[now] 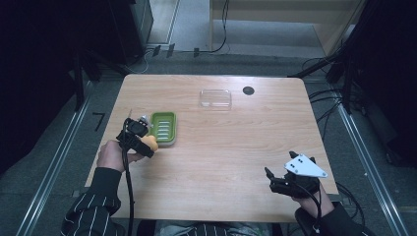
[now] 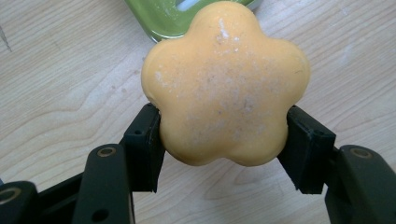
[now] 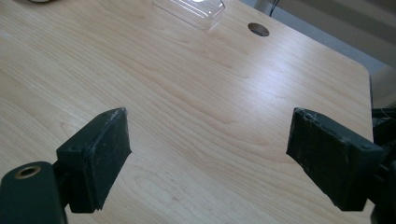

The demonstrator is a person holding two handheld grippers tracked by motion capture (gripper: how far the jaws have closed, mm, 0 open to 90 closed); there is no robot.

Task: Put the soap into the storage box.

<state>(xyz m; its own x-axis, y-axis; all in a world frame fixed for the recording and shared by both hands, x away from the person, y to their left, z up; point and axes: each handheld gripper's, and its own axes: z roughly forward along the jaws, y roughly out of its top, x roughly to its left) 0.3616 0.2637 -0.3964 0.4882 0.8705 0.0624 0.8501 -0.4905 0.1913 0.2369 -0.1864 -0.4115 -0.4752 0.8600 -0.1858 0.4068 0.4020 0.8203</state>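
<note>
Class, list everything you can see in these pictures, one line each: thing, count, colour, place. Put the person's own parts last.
soap: one, orange, flower-shaped, gripped in the left tongs beside the dish.
soap dish: one, green, left part of the table.
clear lid: one, transparent, far middle of the table.
cable hole: one, dark, right of the clear lid.
table: one, light wood.
left tongs: one, black, shut on the soap.
right tongs: one, black, open above the table's near right.
hands: two, left hand near the left edge.
striped sleeve: one, dark with white stripes, bottom left.
</note>
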